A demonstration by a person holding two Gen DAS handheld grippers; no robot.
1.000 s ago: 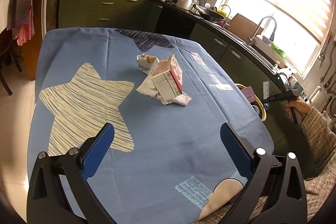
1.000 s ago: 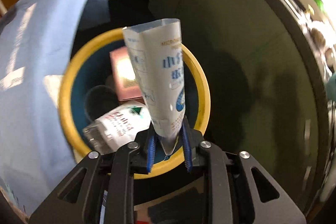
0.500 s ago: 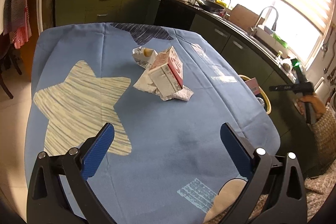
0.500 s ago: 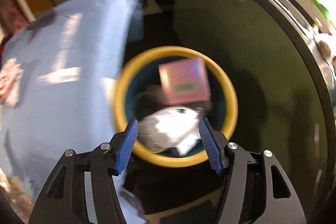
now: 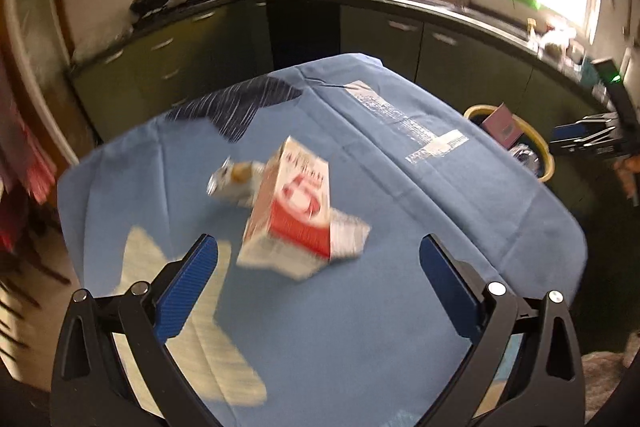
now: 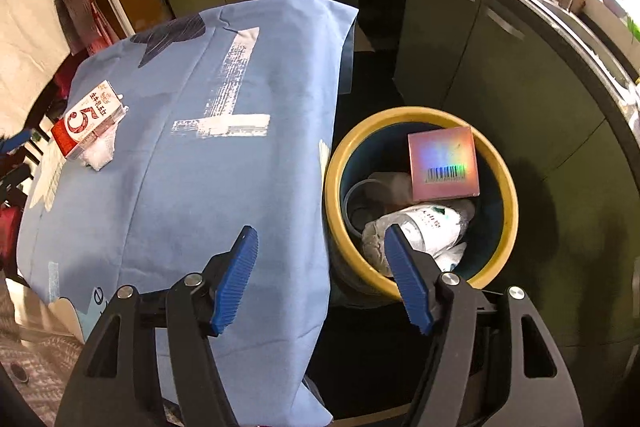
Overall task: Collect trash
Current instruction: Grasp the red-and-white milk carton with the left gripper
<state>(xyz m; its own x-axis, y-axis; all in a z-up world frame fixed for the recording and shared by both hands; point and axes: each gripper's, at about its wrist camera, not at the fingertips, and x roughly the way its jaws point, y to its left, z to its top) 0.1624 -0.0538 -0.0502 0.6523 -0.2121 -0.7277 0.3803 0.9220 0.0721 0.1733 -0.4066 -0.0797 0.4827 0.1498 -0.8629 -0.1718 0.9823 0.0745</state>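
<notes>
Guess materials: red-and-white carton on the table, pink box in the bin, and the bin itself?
Red-and-white carton: likely coated paperboard; sharp folded edges, printed faces, slight sheen.
Pink box: probably card with holographic film; rainbow glare above a printed barcode.
Bin: unclear, perhaps plastic; smooth matte yellow rim, dark blue inner wall.

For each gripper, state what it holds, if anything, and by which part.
Nothing is held. The left gripper is open above the tablecloth; the right gripper has its jaws opening, empty, beside the bin.

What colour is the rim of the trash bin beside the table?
Yellow rim, dark blue inside; clearest in the right wrist view.
</notes>
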